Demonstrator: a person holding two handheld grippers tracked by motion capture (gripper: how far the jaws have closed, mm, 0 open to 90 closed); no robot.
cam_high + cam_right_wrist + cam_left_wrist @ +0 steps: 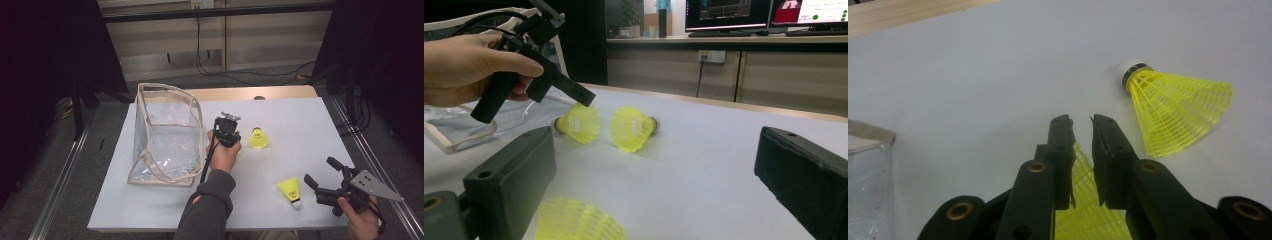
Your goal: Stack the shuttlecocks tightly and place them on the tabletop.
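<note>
From the high view we see the left gripper [231,142] held near the middle of the white table [165,205], just right of the clear plastic bag [165,135] with beige trim. A yellow shuttlecock [259,138] lies just right of that gripper. The right gripper [320,182] rests near the front right corner, jaws spread wide, with another yellow shuttlecock [291,190] lying just left of its tips.

In the left gripper view we find the black jaws drawn close around the yellow skirt of a held shuttlecock [1083,200], pinching its mesh. The neighbouring shuttlecock [1175,107] lies on its side, well to the right, white cork pointing away.

In the right gripper view our own jaws stand far apart, touching nothing, with the near shuttlecock's skirt [579,220] low between them. Farther off, the left gripper [581,97] nips the rim of its shuttlecock [579,122], the other [631,127] just beside it.
</note>
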